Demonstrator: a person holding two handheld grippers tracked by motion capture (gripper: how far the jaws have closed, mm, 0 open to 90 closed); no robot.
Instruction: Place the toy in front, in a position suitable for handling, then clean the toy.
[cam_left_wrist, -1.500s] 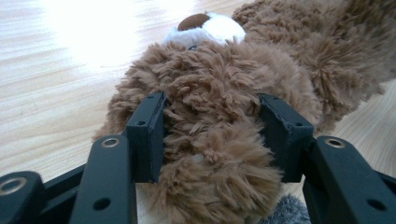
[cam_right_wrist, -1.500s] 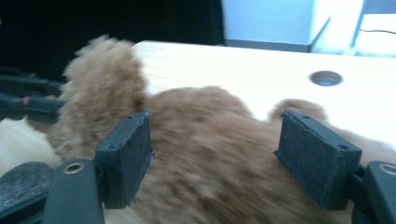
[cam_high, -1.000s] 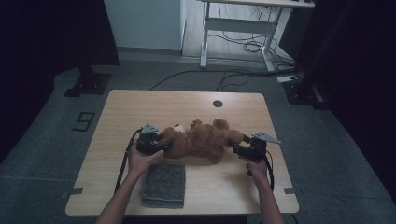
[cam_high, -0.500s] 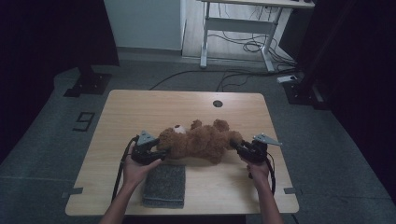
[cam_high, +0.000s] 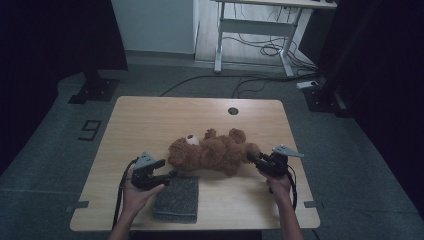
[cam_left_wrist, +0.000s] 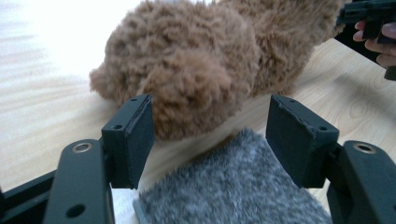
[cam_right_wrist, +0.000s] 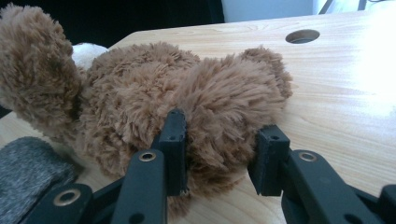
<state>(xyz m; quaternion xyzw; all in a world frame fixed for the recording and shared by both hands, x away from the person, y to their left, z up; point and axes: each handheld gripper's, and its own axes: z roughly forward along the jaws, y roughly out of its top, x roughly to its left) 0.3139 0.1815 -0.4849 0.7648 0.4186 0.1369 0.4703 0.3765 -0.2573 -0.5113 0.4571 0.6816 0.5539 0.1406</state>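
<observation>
1. High view: a brown plush teddy bear (cam_high: 212, 153) lies on its side near the middle of the light wooden counter (cam_high: 165, 115), head toward 9 o'clock and legs toward 3 o'clock.
2. At the bear's 3 o'clock end, the right hand-held gripper (cam_high: 256, 160) sits at a leg, with the person's right hand (cam_high: 279, 184) behind it at about 5 o'clock.
3. Right gripper view: its two black jaws stand on either side of a furry limb of the bear (cam_right_wrist: 219, 105), pressed into the fur, so this hand-held gripper is clamped on the toy.
4. At the bear's 8 o'clock side, the left hand-held gripper (cam_high: 170, 174) is held by the left hand (cam_high: 137, 192), just short of the head.
5. Left gripper view: its jaws stand wide apart with nothing between them; the bear's head (cam_left_wrist: 187, 70) is just ahead, not touched.
6. A grey fuzzy cloth pad (cam_high: 176, 199) lies flat at the bear's 7 o'clock, near the counter's front edge; in the left gripper view it lies under the spread jaws (cam_left_wrist: 233, 186).
7. A round hole (cam_high: 232, 111) shows in the counter at 12 o'clock from the bear.
</observation>
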